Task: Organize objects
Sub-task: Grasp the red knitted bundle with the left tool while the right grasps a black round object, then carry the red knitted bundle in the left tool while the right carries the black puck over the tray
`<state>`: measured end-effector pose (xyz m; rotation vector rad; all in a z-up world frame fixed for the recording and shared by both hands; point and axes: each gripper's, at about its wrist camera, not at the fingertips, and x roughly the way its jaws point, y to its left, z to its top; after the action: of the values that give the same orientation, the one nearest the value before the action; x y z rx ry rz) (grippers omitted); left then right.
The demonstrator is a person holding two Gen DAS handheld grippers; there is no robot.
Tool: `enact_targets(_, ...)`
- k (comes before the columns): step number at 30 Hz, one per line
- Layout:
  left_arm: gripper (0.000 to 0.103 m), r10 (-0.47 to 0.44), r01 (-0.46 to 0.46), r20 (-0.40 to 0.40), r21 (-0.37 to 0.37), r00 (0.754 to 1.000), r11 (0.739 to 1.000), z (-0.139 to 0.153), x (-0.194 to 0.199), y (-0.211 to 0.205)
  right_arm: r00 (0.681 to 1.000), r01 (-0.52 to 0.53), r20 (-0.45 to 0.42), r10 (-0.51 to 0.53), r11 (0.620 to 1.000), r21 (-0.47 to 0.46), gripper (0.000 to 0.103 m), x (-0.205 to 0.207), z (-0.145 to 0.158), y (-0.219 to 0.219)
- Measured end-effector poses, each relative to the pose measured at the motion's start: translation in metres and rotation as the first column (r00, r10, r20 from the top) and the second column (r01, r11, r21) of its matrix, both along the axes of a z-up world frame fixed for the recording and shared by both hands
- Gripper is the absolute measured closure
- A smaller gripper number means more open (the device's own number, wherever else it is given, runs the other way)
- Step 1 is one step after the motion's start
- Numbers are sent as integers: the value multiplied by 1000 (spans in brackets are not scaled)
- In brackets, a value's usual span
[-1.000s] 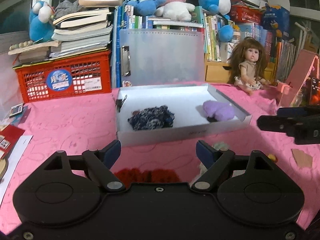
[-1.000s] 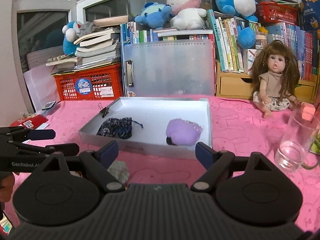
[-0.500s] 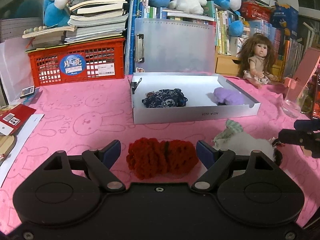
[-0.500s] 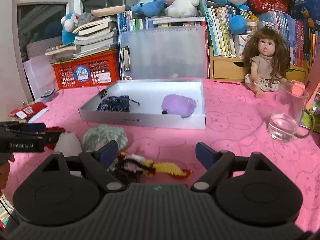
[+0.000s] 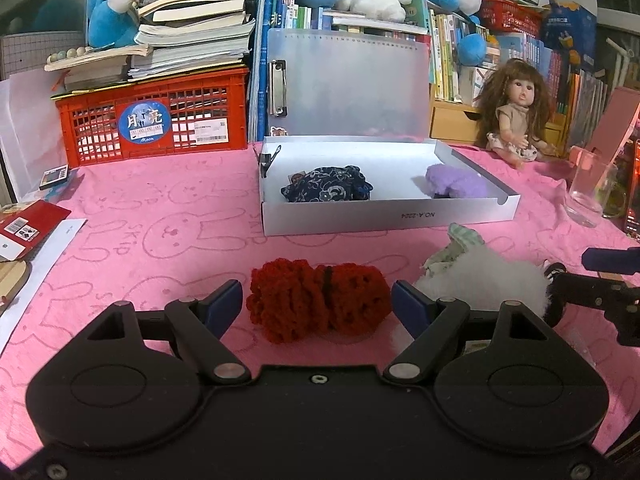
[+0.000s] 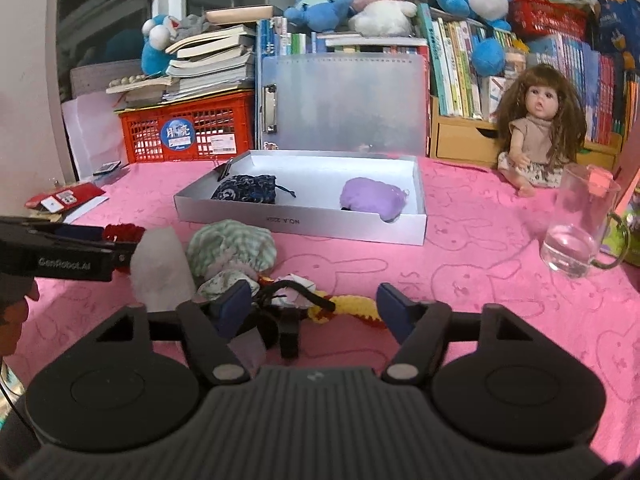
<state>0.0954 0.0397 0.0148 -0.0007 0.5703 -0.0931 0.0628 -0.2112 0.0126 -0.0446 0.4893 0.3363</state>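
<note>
Pink rabbit-print cloth (image 5: pixel 168 216) covers the table on which both tongs work. Left gripper (image 5: pixel 318 300): jaws apart, set to either side of a red crocheted bundle (image 5: pixel 320 306) lying on the cloth; the blue pads stand just beside its ends, and whether they touch it cannot be told. Right gripper (image 6: pixel 314 306): jaws have just been closing but are not yet shut, and between them lies a small heap of a black strap (image 6: pixel 288 320) and a yellow-and-red knitted piece (image 6: pixel 352 308); the pads do not visibly press on either. Just beyond the right gripper's left finger rest a green-striped cloth pouch (image 6: pixel 232 246) and a white fluffy item (image 6: pixel 160 268), the latter next to the left gripper seen from the side. Farther out, a shallow white box (image 5: pixel 384 212) sits open on the cloth, holding a dark blue patterned pouch (image 5: pixel 326 190) at its left and a purple fuzzy pouch (image 5: pixel 454 186) at its right, well apart. A clear glass mug (image 6: pixel 580 224) stands to the right. Behind are a doll (image 6: pixel 538 136), a red crate (image 5: pixel 152 118) under stacked books, and plush toys.
</note>
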Motion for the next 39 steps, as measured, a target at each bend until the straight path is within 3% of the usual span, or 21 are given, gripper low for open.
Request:
enact_targets(5,28,-2,2,0,3,1000,1000,-1,1,-2,1000,-12,-9,12,1000,-4,43,-4,-3,3)
enact_targets(16,39,1,-1,3,-22,1000,1000,-2,1,2,997,26,-73,-27,1000,-12,59,-1,-12,-1)
enact_targets(25,40,25,-24,14,-11,1000,1000,0,0,9,982,153,-113,-154,988,-20,59,6,-16,-21)
enact_targets(29,40,3,-3,19,-1,1000,1000,0,-1,4,988,111,-106,-109,994,12,58,2,-14,-23)
enact_targets(39,32,-21,21,10,43,1000,999,-6,5,-15,995,36,-86,-41,998,-57,44,0,-15,2)
